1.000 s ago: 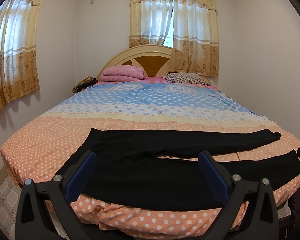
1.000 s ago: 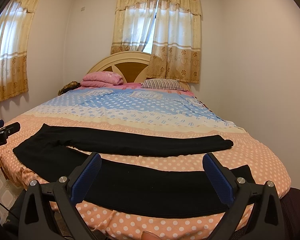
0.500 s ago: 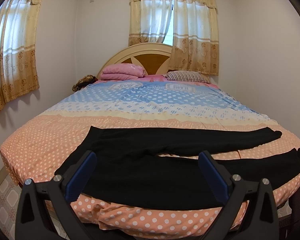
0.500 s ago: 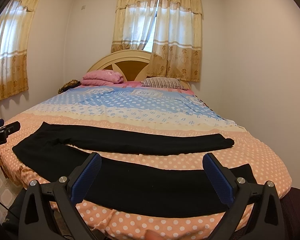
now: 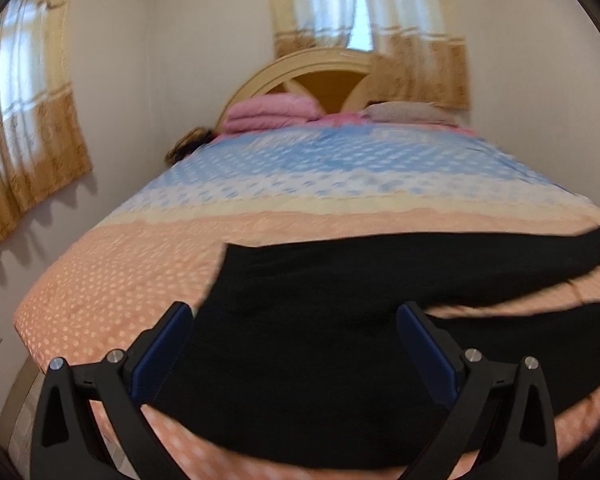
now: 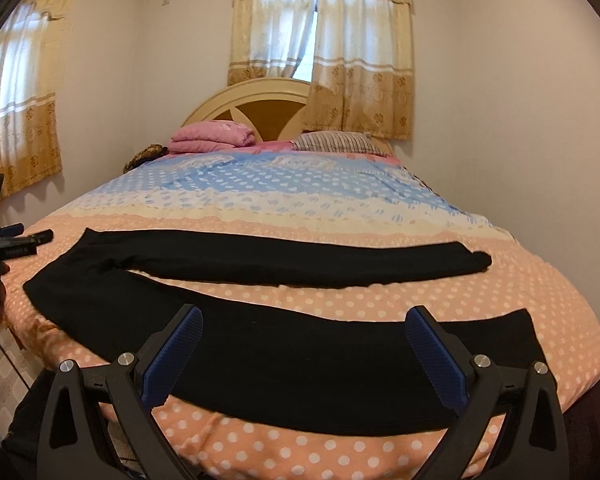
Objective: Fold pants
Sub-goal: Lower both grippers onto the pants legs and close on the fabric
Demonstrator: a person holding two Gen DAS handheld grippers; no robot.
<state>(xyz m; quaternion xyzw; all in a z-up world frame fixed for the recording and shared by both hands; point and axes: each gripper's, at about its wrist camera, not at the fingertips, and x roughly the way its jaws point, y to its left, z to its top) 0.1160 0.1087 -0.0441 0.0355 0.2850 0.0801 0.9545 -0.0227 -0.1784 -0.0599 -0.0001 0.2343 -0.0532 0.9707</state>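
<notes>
Black pants (image 6: pixel 300 344) lie flat across the foot of the bed, waist at the left, both legs spread apart toward the right. In the left wrist view the pants' (image 5: pixel 320 320) waist end fills the foreground, blurred by motion. My left gripper (image 5: pixel 296 312) is open, hovering just above the waist part with nothing between its blue pads. My right gripper (image 6: pixel 304 316) is open too, above the nearer leg. The left gripper (image 6: pixel 20 242) also shows at the left edge of the right wrist view, over the bed's left side.
The bed (image 6: pixel 380 296) has a polka-dot spread, peach near me and blue farther back. A folded pink blanket (image 6: pixel 212 136) and a striped pillow (image 6: pixel 332 142) lie by the headboard. Curtained windows stand at the back and left; a wall runs close on the right.
My left gripper has moved forward and to the left, closer to the pants' waist, and its view is now blurred. My right gripper has come a little closer to the nearer leg.
</notes>
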